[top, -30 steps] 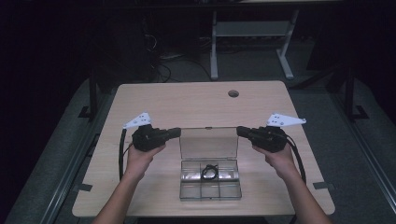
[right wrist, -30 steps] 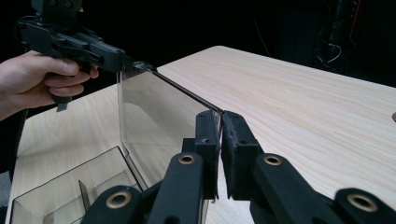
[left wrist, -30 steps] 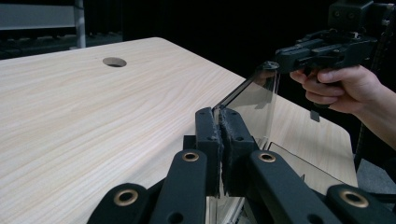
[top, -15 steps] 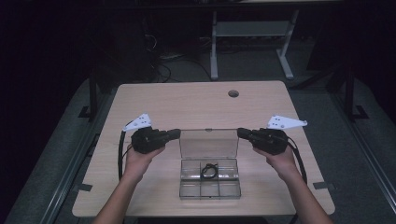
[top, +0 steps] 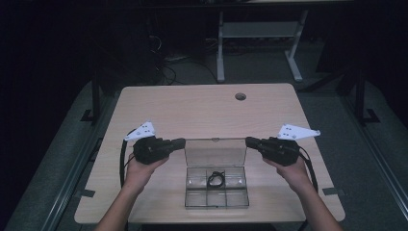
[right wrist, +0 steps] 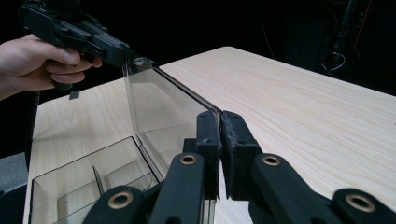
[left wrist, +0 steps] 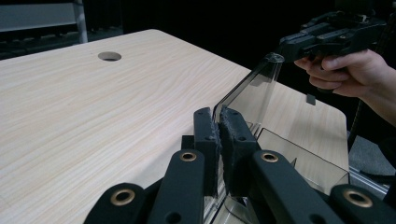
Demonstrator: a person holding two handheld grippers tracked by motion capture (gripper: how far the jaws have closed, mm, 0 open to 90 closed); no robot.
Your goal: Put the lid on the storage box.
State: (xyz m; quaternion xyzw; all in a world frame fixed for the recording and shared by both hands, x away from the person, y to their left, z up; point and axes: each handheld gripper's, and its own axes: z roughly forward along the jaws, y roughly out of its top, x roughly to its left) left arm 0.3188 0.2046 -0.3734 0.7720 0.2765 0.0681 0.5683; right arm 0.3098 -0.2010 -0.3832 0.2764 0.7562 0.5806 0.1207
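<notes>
A clear plastic compartment box [top: 192, 202] sits near the front middle of the wooden table, its hinged lid [top: 215, 153] standing upright. A small black item [top: 216, 179] lies in one of the box's middle compartments. My left gripper [top: 182, 142] is shut on the lid's top left corner, and the left gripper view shows its pads [left wrist: 233, 135] pinching the clear edge [left wrist: 252, 93]. My right gripper [top: 249, 141] is shut on the top right corner, with the lid [right wrist: 163, 107] running away from its jaws [right wrist: 219, 128] in the right gripper view. Each view also shows the other gripper [left wrist: 299, 44] [right wrist: 116, 49] at the lid's far corner.
A round cable hole [top: 240, 96] lies in the tabletop [top: 192, 110] at the back right. Bare wood stretches behind the box. Beyond the table's far edge stand a white metal frame [top: 260, 33] and loose cables [top: 163, 62] on the dark floor.
</notes>
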